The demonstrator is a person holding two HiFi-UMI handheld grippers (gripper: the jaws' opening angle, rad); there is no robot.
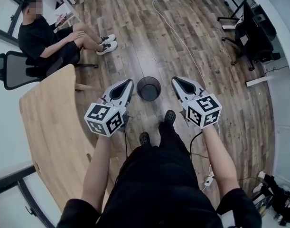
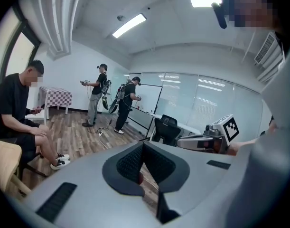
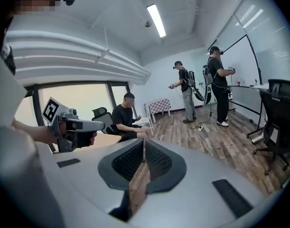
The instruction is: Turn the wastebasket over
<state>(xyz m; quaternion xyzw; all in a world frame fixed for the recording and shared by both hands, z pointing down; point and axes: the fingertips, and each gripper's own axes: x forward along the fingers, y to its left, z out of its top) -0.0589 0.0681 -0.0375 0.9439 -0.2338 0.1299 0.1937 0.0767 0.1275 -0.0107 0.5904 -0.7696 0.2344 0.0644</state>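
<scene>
A black mesh wastebasket [image 1: 149,88] stands upright on the wooden floor, mouth up, just ahead of my feet. My left gripper [image 1: 129,82] is held to its left and my right gripper [image 1: 173,79] to its right, both in the air above it and apart from it. Both have their jaws shut with nothing between them. In the left gripper view the left gripper [image 2: 143,145] points across the room, and the right gripper [image 2: 216,137] shows at the right. The right gripper [image 3: 144,145] likewise points across the room in its own view. The basket is in neither gripper view.
A curved wooden table [image 1: 50,127] lies at my left. A seated person [image 1: 45,37] on an office chair is beyond it, legs stretched toward the middle. A white cable [image 1: 180,37] runs across the floor. Black chairs [image 1: 251,32] stand far right. Two standing people [image 2: 111,99] are farther off.
</scene>
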